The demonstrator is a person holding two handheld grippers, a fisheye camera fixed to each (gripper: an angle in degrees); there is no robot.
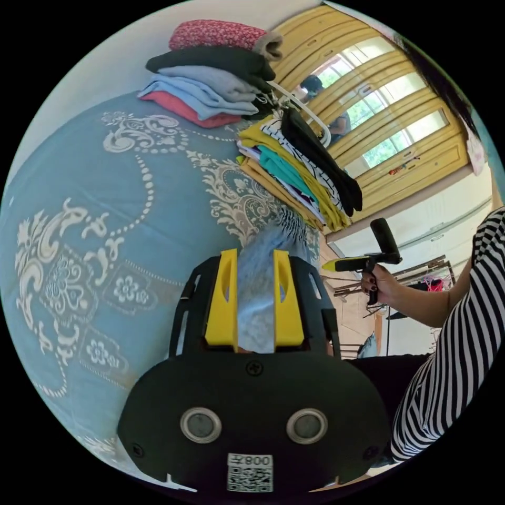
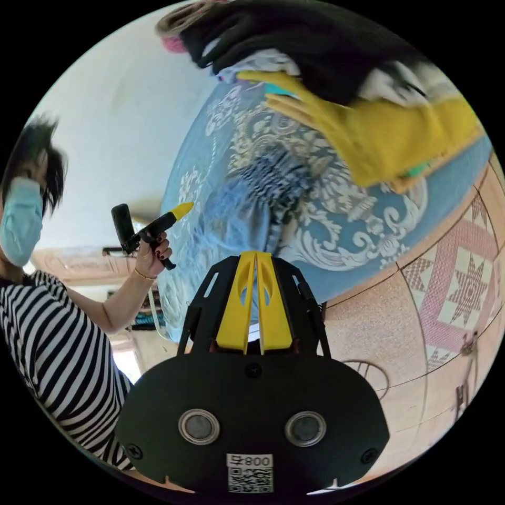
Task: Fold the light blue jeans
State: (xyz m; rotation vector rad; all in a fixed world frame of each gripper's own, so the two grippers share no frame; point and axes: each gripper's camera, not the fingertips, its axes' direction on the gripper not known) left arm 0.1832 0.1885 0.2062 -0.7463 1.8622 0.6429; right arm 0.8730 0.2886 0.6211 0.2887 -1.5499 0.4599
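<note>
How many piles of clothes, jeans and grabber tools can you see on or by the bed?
Piles of folded clothes: 2, the red-topped pile and the yellow-and-striped pile
Light blue jeans: 1
Grippers: 2, left gripper and right gripper
Total: 5

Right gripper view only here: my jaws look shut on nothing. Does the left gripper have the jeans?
Observer: Yes. In the left gripper view the left gripper has the light blue jeans pinched between its jaws.
Operator: Where does the cloth lead?
Observer: Past the jaw tips toward a leaning stack of folded clothes.
Operator: Any other stack?
Observer: A neater stack sits farther back on the blue bed cover, with a white hanger between the two.
</note>
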